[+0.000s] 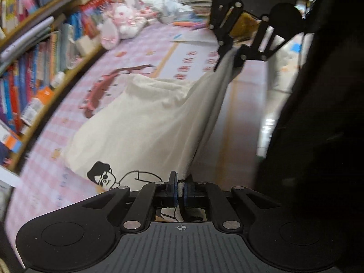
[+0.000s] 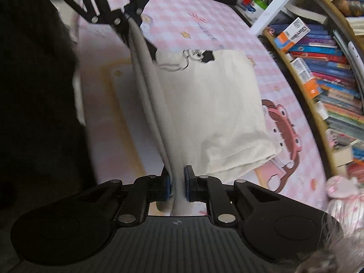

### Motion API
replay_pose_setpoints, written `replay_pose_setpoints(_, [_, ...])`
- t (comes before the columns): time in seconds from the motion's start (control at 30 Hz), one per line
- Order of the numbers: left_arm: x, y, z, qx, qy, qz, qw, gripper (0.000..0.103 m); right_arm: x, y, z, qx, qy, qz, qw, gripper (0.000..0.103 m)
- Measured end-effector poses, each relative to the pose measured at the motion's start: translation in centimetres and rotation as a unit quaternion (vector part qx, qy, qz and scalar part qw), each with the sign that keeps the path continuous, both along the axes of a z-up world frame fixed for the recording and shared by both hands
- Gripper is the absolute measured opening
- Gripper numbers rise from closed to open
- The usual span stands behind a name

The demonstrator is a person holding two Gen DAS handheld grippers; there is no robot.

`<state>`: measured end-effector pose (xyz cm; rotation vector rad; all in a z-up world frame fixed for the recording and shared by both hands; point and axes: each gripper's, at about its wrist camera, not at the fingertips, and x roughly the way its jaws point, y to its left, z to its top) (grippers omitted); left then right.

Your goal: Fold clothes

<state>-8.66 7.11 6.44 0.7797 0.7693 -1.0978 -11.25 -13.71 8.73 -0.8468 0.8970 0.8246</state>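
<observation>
Left wrist view: both the left gripper (image 1: 181, 187) and right gripper (image 1: 229, 55) pinch one edge of a cream cotton cartoon-print garment (image 1: 141, 122), lifted off a pink checked mat (image 1: 141, 52), apparently mid-fold, unfinished.

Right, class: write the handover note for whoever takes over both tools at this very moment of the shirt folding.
Left tool: shut on the shirt edge, near the cartoon print.
Right tool: shut on the same edge, further along.
Shirt: cream; the held edge is stretched taut between the tools and raised, the rest lies on the pink checked mat beside the bookshelf.
Done: both grips look secure, one side is lifted.
Left: probably carry the lifted side over the rest, lay it flat, release, finish the folds.
</observation>
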Motion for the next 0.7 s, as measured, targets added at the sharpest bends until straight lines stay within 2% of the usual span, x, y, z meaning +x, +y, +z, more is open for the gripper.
replay_pose_setpoints(0.13, [0.2,0.7,2.1,-0.018,0.016,0.004,0.9997,0.004,-0.4,-0.2,3.6,0.029,0.019,-0.006,0.999,0.011])
replay_pose_setpoints(0.3, [2.9,0.4,3.9,-0.043,-0.013,0.043,0.9980,0.004,1.1,-0.6,6.3,0.059,-0.001,-0.028,0.998,0.010])
replay_pose_setpoints(0.5, [6.5,-0.5,4.4,-0.063,-0.043,0.056,0.9955,0.005,4.8,-2.0,7.2,0.085,-0.021,-0.067,0.994,0.009])
replay_pose_setpoints(0.7, [10.5,-0.5,3.0,-0.081,-0.017,0.091,0.9924,0.011,8.6,-3.0,6.7,0.113,-0.007,-0.108,0.988,0.009])
